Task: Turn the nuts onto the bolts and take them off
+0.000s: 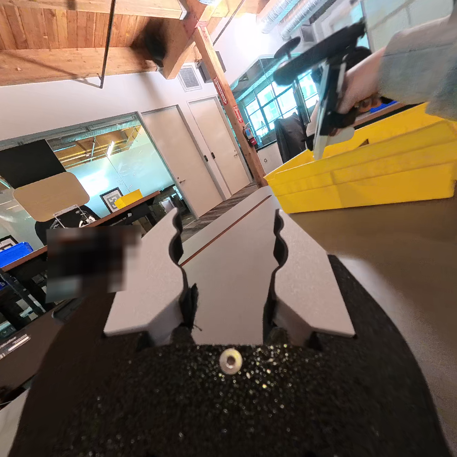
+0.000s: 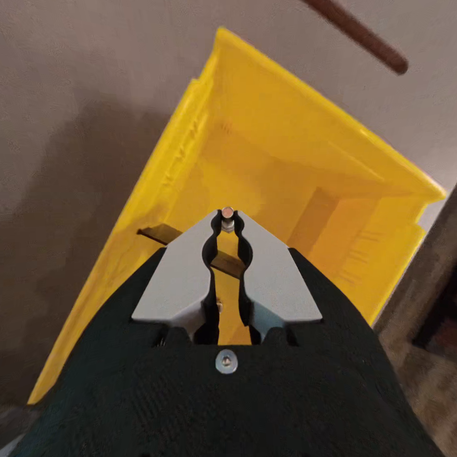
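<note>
My right gripper [image 2: 227, 215] is shut on a small silver bolt [image 2: 227, 212]. Its pads press both sides of the shank at the very fingertips, and the round end faces the camera. A hexagonal part [image 2: 227, 227] sits on the bolt just behind the pads. I hold it above the inside of a yellow bin [image 2: 259, 128]. The left wrist view shows this gripper [image 1: 319, 150] held by a hand [image 1: 358, 89], with its fingers pointing down into the bin [image 1: 371, 183]. My left gripper [image 1: 227, 215] is wide open and empty, low over the grey table [image 1: 222, 284], left of the bin.
The table's brown edge [image 1: 222, 235] runs diagonally ahead of the left gripper, with floor beyond it. A dark slot [image 2: 158, 231] cuts the bin's near wall. Farther off stand another desk with a yellow bin [image 1: 129, 199], a blue bin [image 1: 14, 252] and a seated person. Some 30 cm of space lies between my two pairs of fingers.
</note>
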{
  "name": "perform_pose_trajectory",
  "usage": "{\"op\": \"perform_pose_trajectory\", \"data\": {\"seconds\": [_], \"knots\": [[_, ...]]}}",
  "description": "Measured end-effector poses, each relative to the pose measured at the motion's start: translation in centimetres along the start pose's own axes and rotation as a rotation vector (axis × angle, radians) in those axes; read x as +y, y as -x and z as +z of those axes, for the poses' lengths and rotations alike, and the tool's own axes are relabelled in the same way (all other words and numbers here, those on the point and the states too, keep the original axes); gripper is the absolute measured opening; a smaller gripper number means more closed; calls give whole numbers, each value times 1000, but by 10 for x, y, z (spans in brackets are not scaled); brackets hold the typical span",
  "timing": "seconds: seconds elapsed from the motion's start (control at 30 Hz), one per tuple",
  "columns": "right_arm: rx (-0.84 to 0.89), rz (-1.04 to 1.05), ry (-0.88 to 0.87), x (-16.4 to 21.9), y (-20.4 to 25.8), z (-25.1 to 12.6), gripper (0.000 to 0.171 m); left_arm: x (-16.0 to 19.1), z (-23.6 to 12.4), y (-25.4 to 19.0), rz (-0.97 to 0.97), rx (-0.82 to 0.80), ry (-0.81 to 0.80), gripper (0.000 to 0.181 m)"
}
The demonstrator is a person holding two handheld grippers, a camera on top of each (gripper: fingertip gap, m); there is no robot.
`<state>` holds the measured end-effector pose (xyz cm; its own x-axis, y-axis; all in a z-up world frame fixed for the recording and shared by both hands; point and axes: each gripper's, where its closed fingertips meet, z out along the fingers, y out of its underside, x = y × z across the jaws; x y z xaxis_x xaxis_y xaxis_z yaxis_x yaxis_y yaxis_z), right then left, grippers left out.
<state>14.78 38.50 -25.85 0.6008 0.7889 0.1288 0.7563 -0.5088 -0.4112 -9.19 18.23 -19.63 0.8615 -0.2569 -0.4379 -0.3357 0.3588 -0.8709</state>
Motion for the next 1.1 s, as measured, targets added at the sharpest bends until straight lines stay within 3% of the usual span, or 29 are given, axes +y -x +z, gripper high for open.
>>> {"op": "perform_pose_trajectory", "data": {"seconds": [0.13, 0.2, 0.27, 0.37, 0.43, 0.47, 0.53, 0.57, 0.67, 0.8, 0.93, 1.03, 1.1], "knots": [[-83, -7, 176, 24, 0, 29, 11, 2, 1, -5, 25, 19, 15, 70], [-45, 56, 156, 21, -2, 27, 51, 3, 0, -3, 20, 13, 20, 69], [38, 94, 65, 9, 1, 6, 66, 8, 0, 2, 3, -12, 45, 70], [134, 63, -361, -51, 43, -52, 62, 17, 2, 11, -36, -52, 95, 67], [95, -13, -771, -97, 101, -92, 44, 19, 0, 16, -56, -69, 93, 65], [76, -36, -992, -114, 128, -109, 44, 19, -1, 19, -64, -79, 90, 64], [38, 59, -1403, -124, 163, -127, 18, 19, -4, 24, -82, -96, 87, 63], [17, 72, -1521, -122, 177, -118, 17, 20, -4, 26, -91, -100, 90, 63], [56, -39, -1478, -124, 204, -56, 16, 23, -7, 28, -93, -109, 106, 59], [12, -173, -1407, -124, 225, -35, 7, 13, -12, 29, -71, -99, 98, 54], [36, -182, -1367, -125, 225, -29, 6, -52, -31, 52, -1, -200, 63, 43], [35, -214, -1353, -126, 230, -26, 5, -102, -64, 95, -170, -236, 50, 37], [33, -221, -1345, -127, 231, -24, 5, -106, -93, 133, -370, -239, 36, 34]]}}
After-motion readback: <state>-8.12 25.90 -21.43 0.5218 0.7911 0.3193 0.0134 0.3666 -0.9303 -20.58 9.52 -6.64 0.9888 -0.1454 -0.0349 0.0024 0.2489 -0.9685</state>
